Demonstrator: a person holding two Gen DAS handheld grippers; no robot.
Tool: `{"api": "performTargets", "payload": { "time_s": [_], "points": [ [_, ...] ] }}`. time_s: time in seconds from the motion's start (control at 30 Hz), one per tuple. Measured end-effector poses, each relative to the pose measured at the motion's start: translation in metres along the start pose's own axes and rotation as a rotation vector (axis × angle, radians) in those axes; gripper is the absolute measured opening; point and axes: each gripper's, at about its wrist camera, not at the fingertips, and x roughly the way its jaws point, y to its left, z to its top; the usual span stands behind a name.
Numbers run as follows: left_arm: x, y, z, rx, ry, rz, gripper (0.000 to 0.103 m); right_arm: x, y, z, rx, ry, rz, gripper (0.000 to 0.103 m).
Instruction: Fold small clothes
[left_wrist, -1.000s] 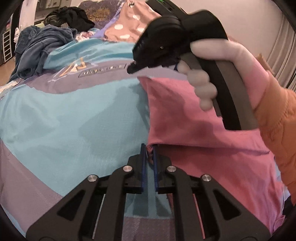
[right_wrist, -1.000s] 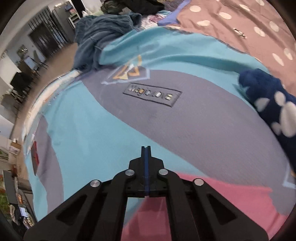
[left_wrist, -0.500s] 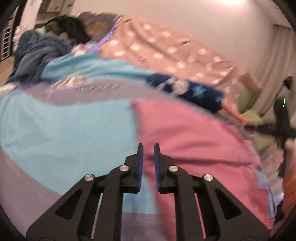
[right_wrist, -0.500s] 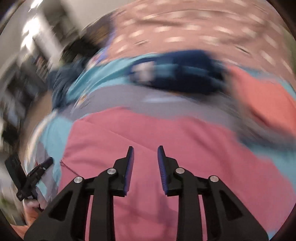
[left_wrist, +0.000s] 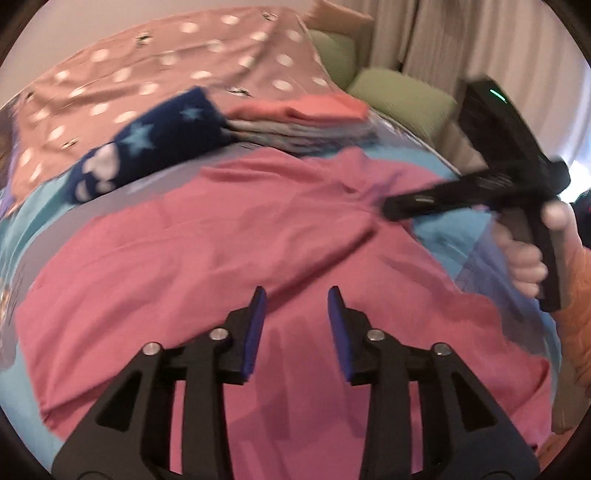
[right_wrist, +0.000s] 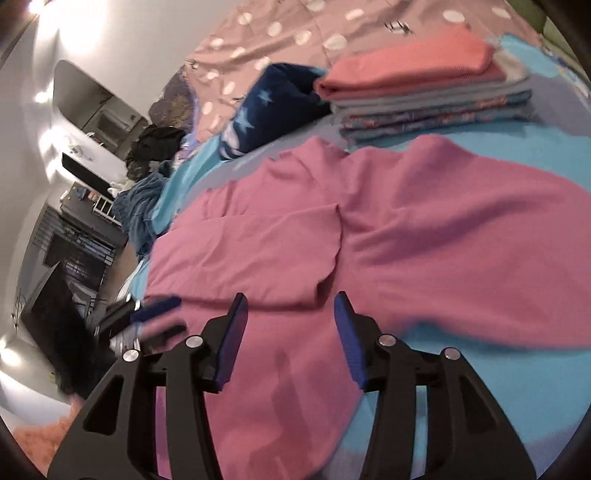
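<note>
Both your grippers have let go and swung over the pink garment (left_wrist: 207, 258), which lies spread on the bed (right_wrist: 517, 158) before the folded stack (right_wrist: 424, 85). Left gripper (left_wrist: 295, 325) and right gripper (right_wrist: 291, 332) jaws are opening, empty. Smooth the folded sleeve flat before regrasping an edge.

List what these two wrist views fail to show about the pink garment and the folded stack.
- Pink garment, left wrist view: near hem is hidden behind the left gripper; motion blur softens its seams.
- Folded stack, right wrist view: lower layers show edges only, so what they are is unclear.
- Right gripper: its body covers the garment's near edge.
</note>
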Motion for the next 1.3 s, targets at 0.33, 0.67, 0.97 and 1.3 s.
{"api": "performTargets", "payload": {
  "time_s": [0.33,0.67,0.97,1.3],
  "points": [
    [0.055,-0.015,0.026,0.091,0.078,0.110,0.051,-0.003,-0.013,0.028,0.141,-0.140,0.388,0.049],
    [0.068,0.035,0.042,-0.115,0.067,0.095,0.054,0.010,-0.041,0.011,0.157,-0.054,0.321,0.055],
    [0.057,0.020,0.029,-0.069,0.061,0.069,0.053,0.028,-0.019,0.018,0.144,-0.004,0.281,0.041],
    [-0.027,0.071,-0.008,-0.160,-0.051,0.187,0.065,-0.034,-0.022,0.006,0.176,-0.061,0.145,0.012]
  ]
}}
